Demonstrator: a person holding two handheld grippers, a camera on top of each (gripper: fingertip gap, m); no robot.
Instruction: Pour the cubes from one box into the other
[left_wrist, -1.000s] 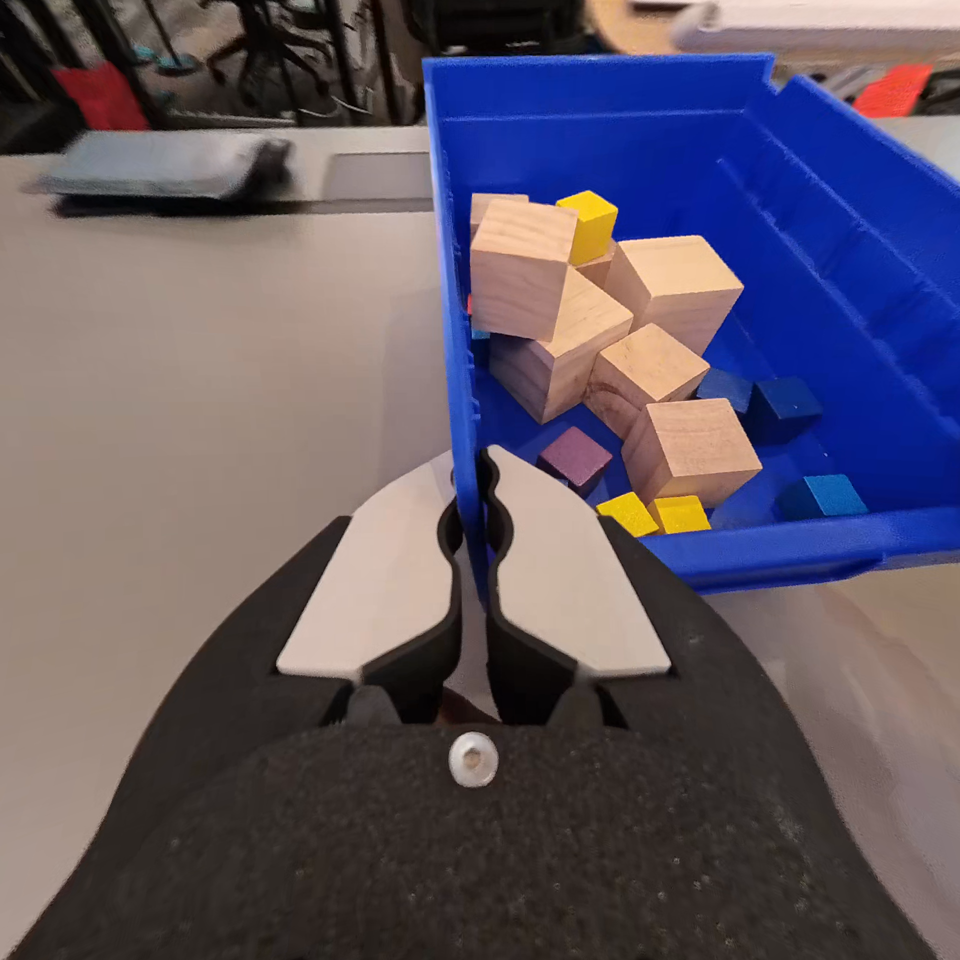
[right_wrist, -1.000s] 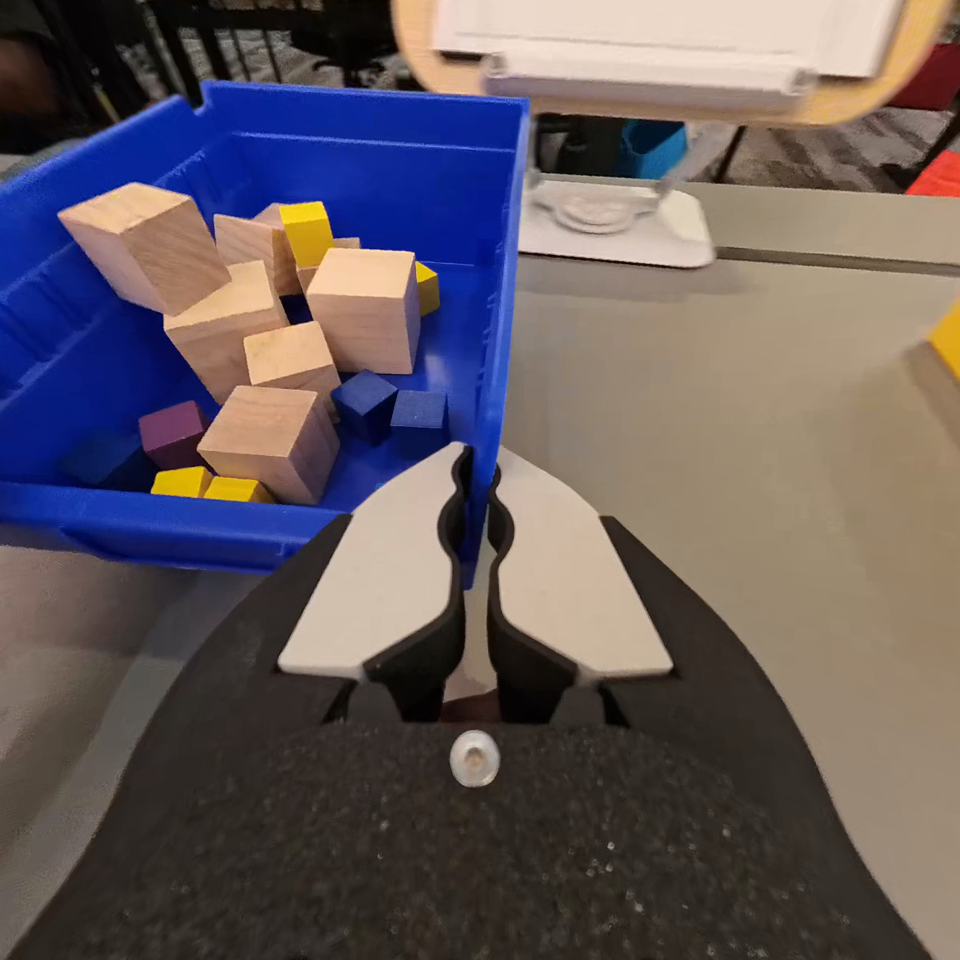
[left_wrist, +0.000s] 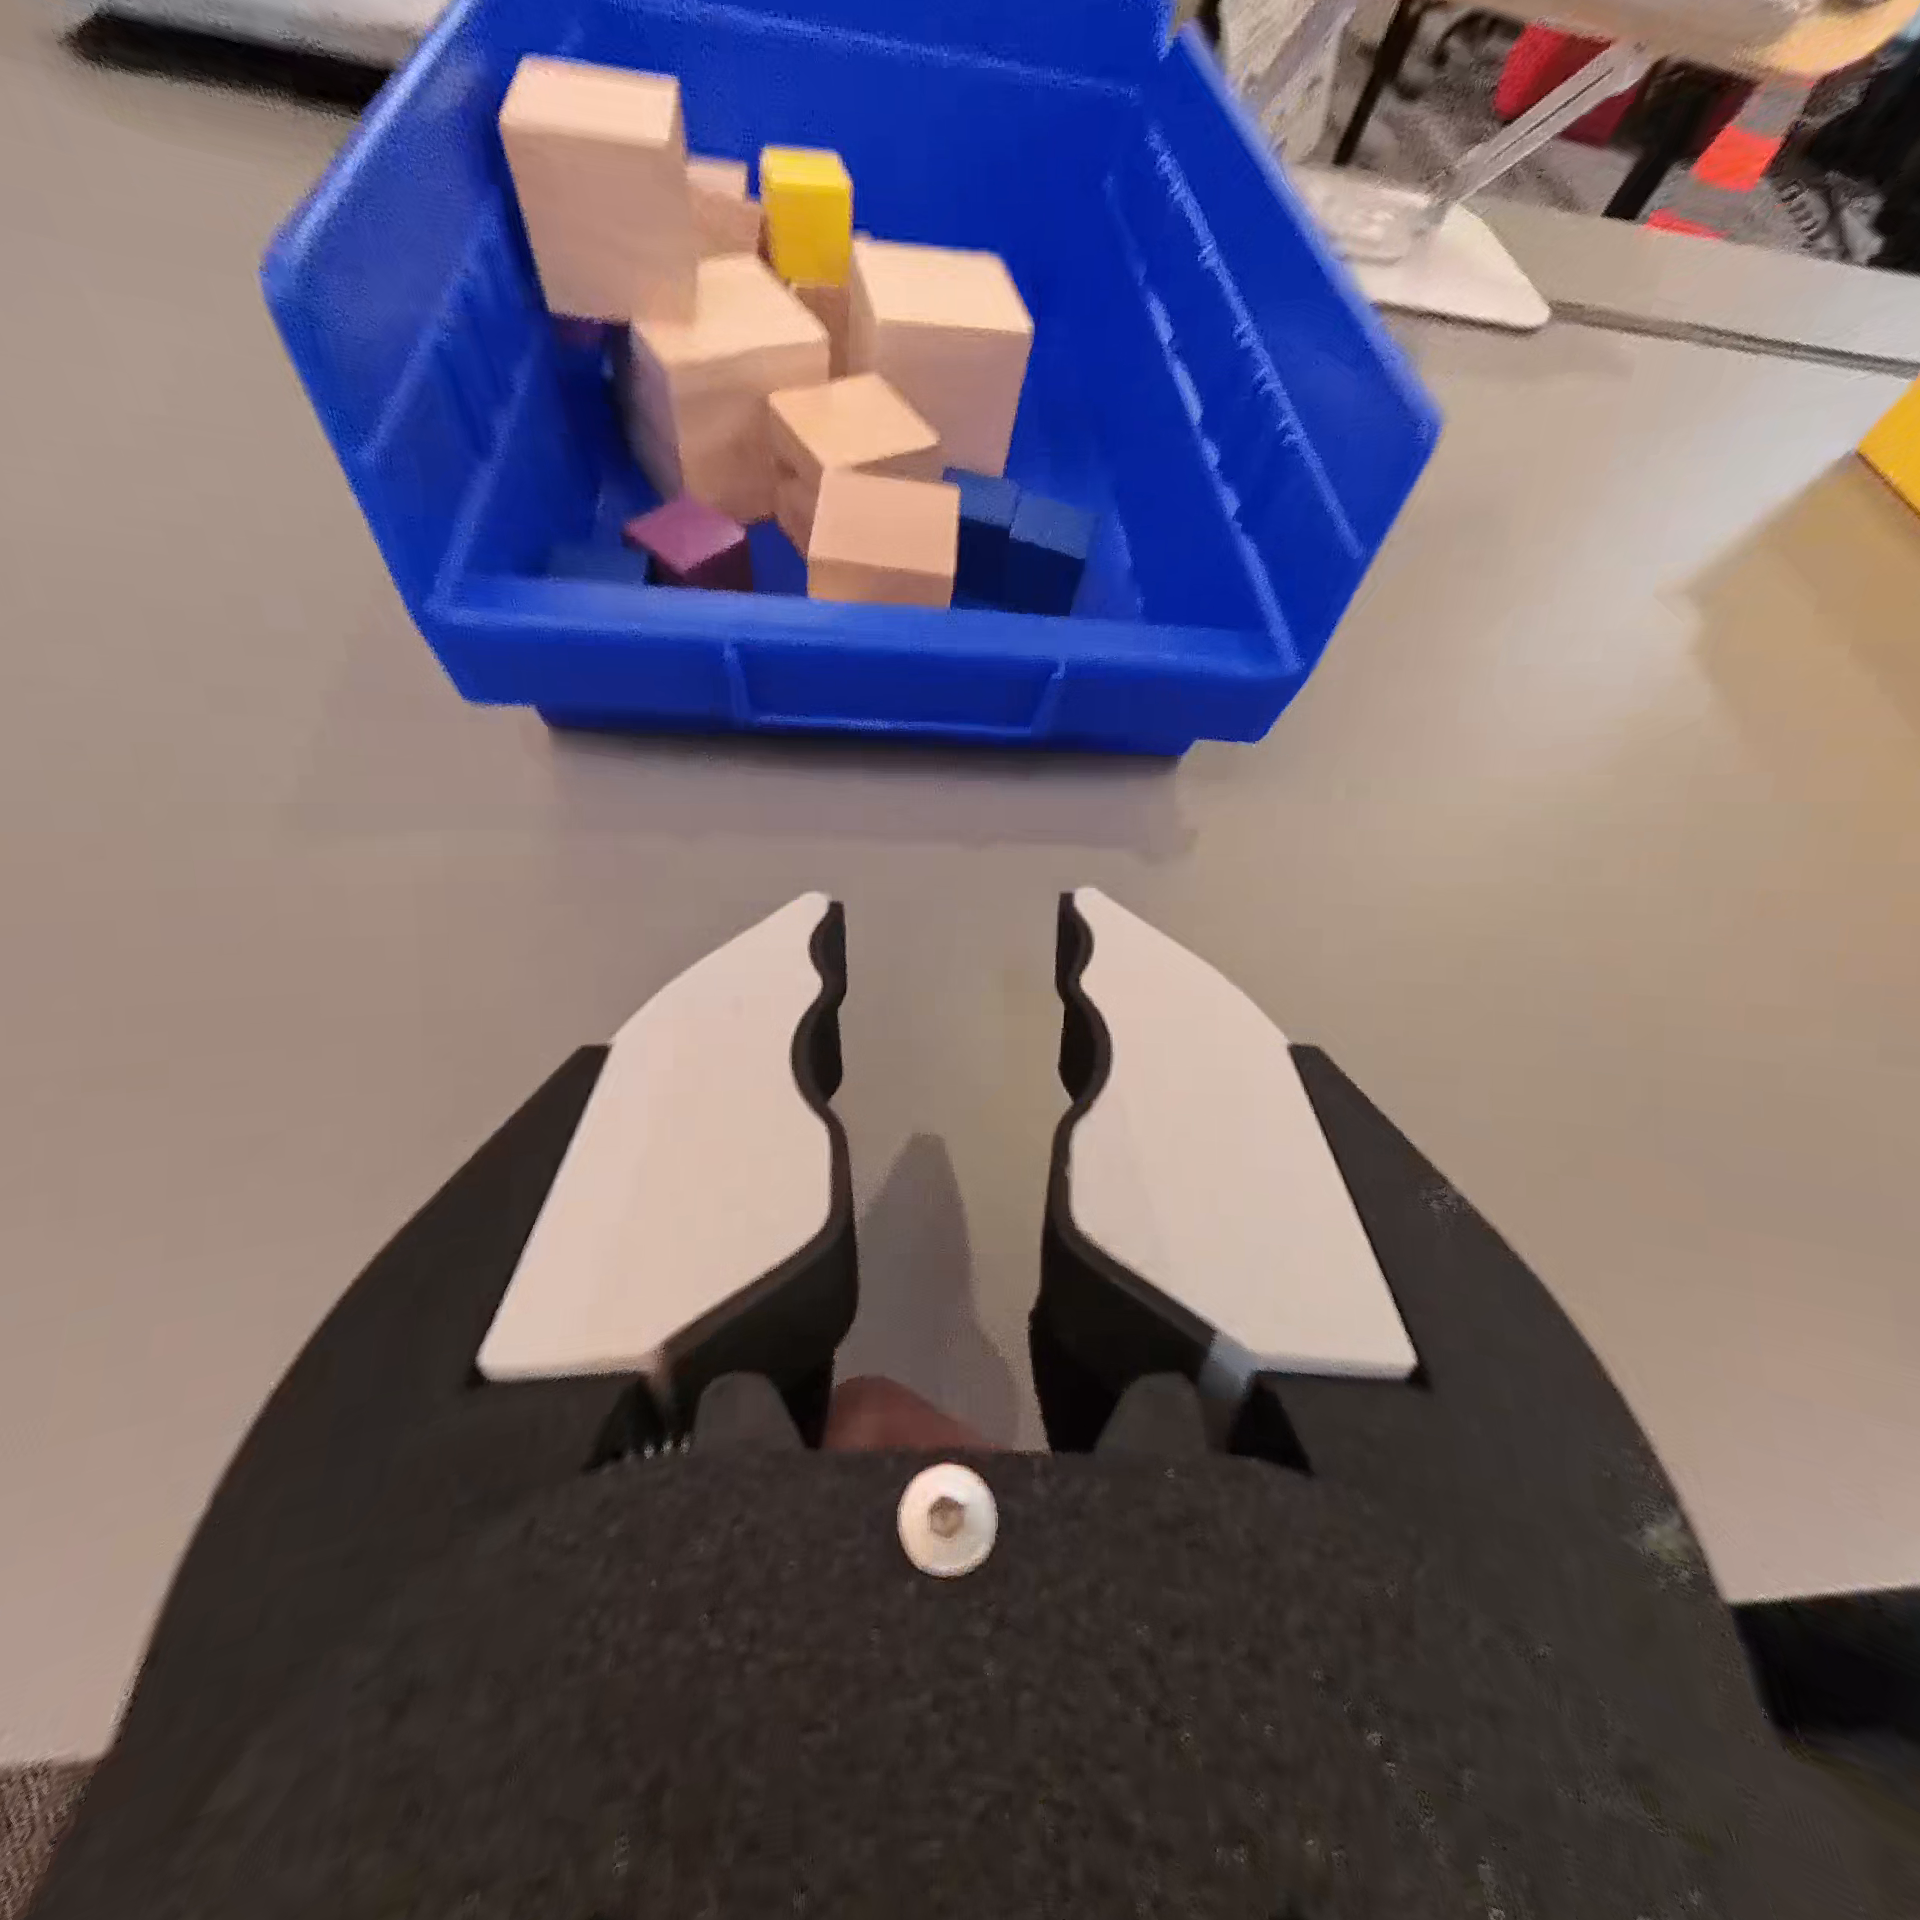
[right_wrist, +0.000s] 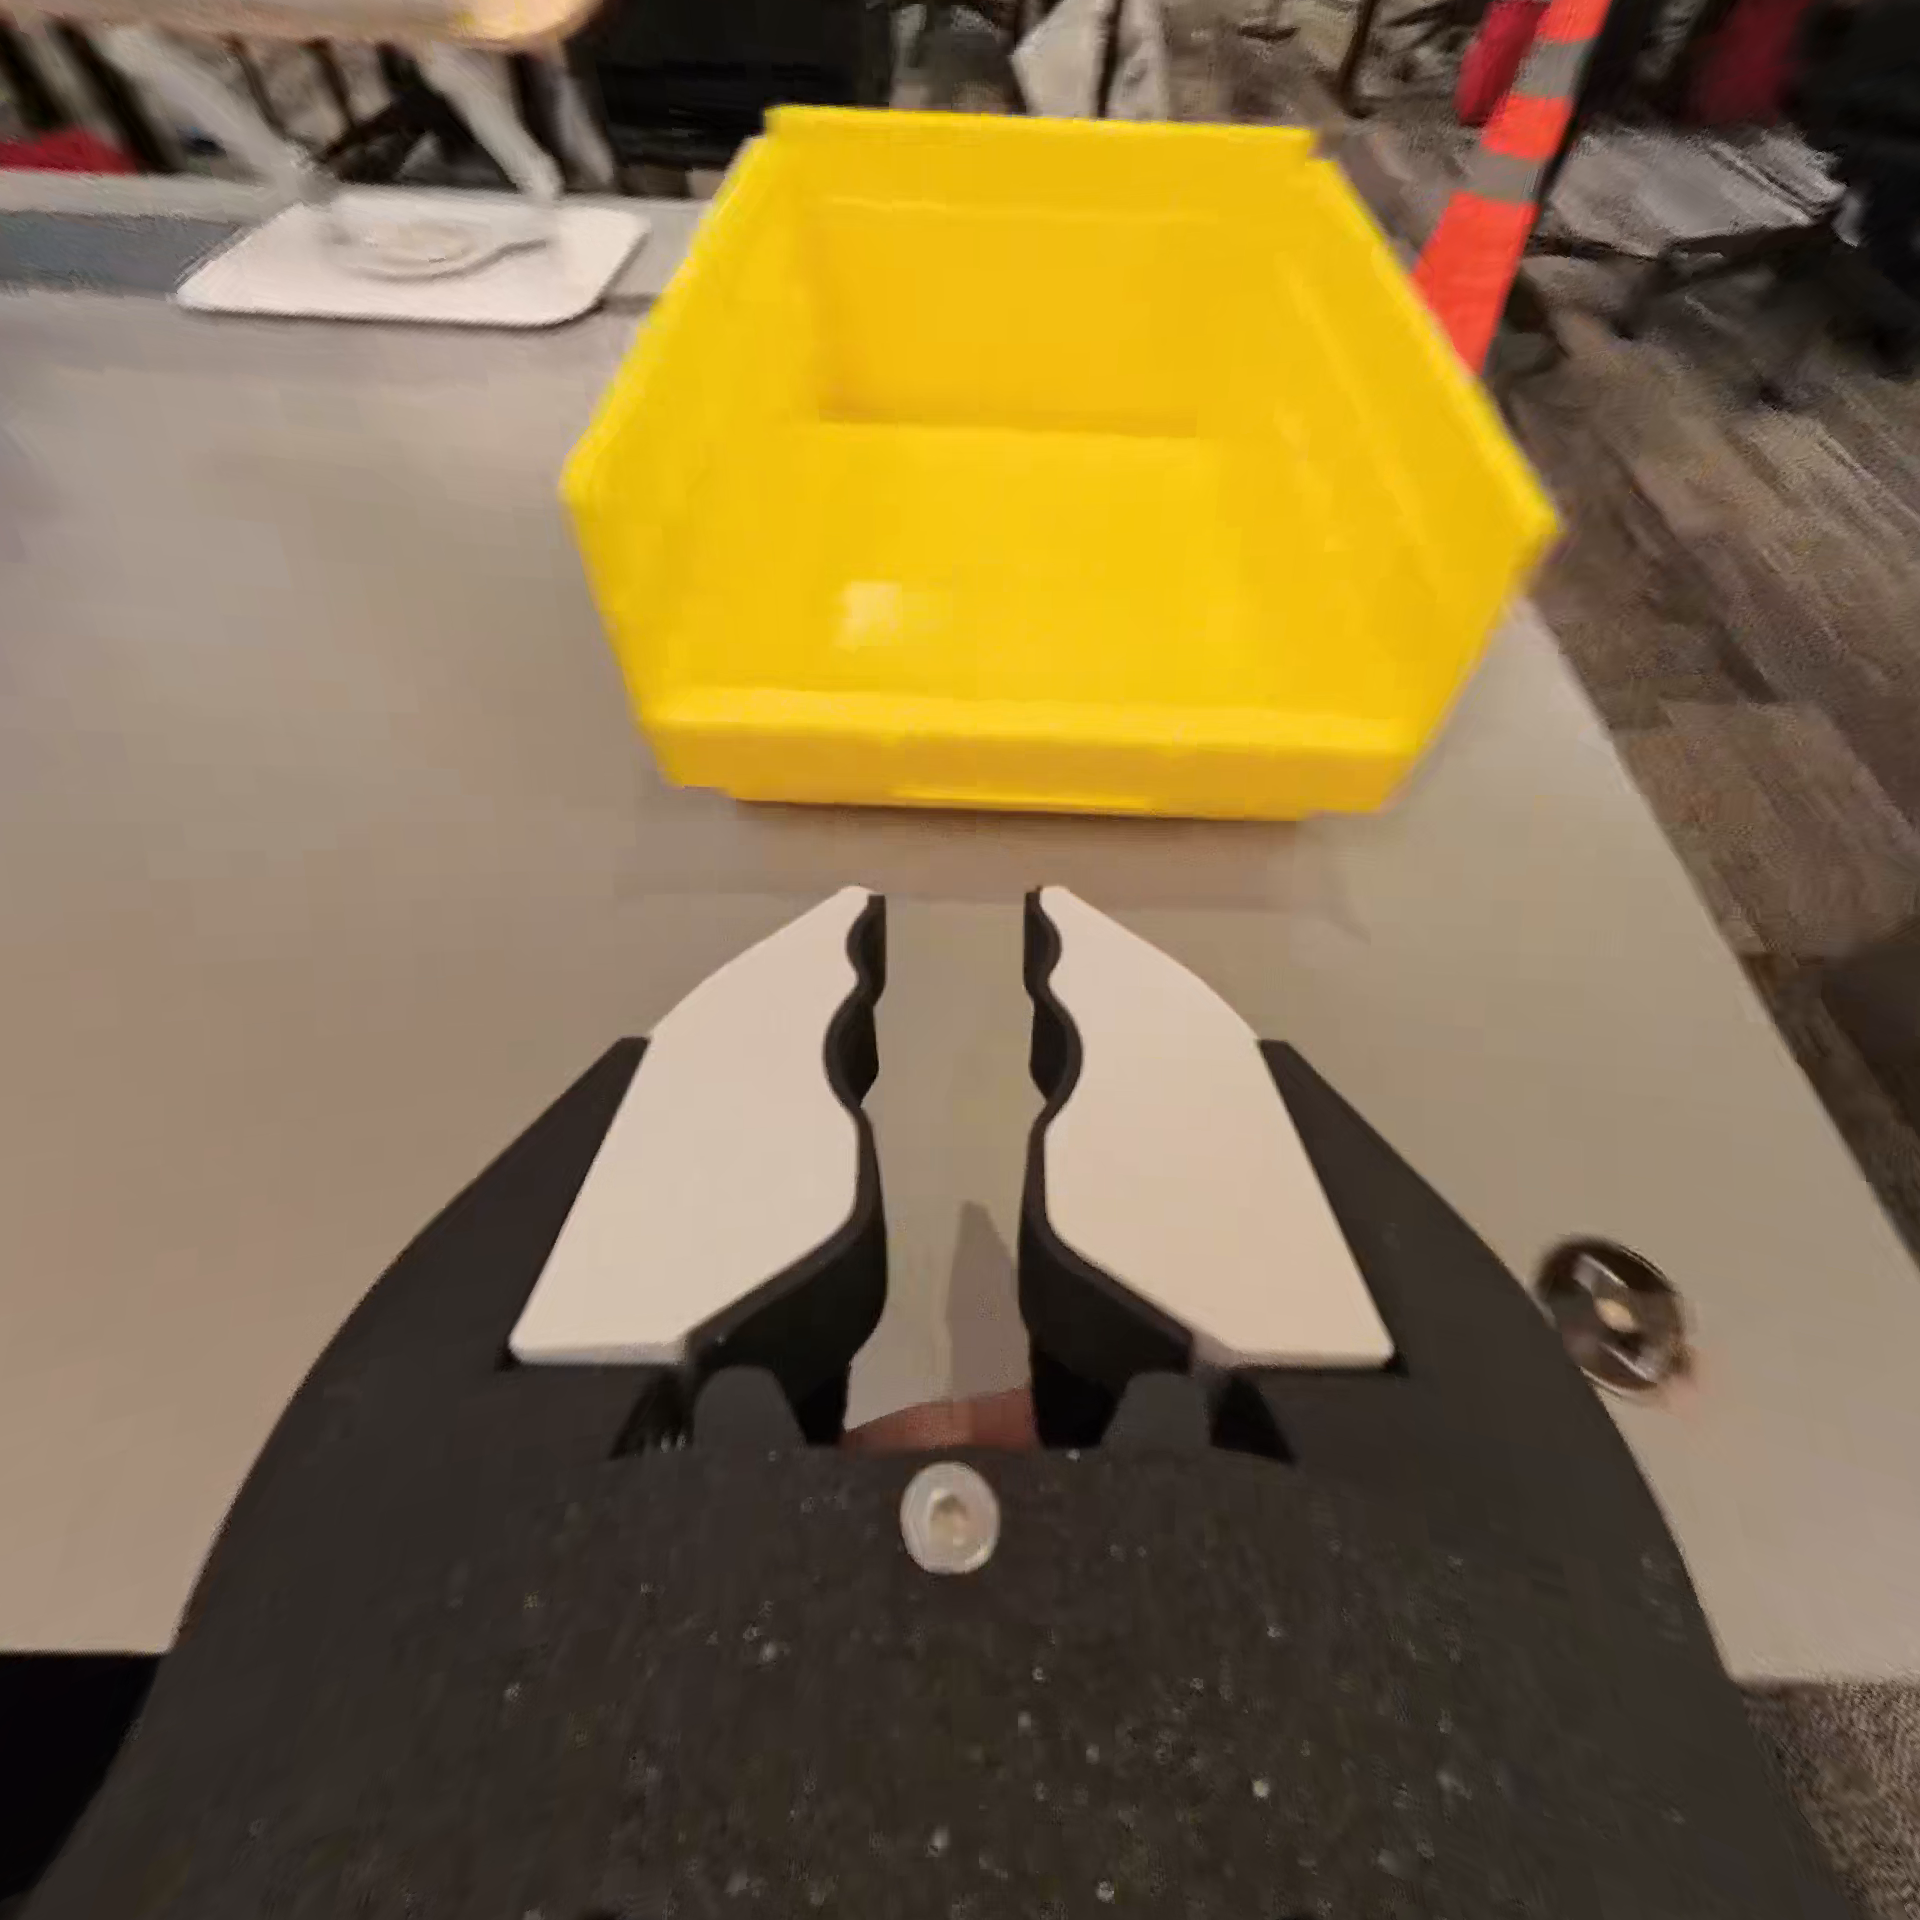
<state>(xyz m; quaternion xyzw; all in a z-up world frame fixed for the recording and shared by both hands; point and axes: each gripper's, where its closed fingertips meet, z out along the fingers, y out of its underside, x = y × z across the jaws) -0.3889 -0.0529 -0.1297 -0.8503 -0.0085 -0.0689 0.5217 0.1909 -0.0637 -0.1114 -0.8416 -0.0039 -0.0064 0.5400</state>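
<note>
two boxes sit on the grey table: the blue box heaped with wooden and coloured cubes, and the yellow box, apparently bare inside. the left gripper faces the blue box, the right gripper the yellow one, both released, clasping nothing, bare tabletop between. a white mat lies behind; a small metal disc sits near the right gripper.

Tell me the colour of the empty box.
Yellow: the empty box shows best in the right wrist view.

Grey table, white tray, metal disc
</note>
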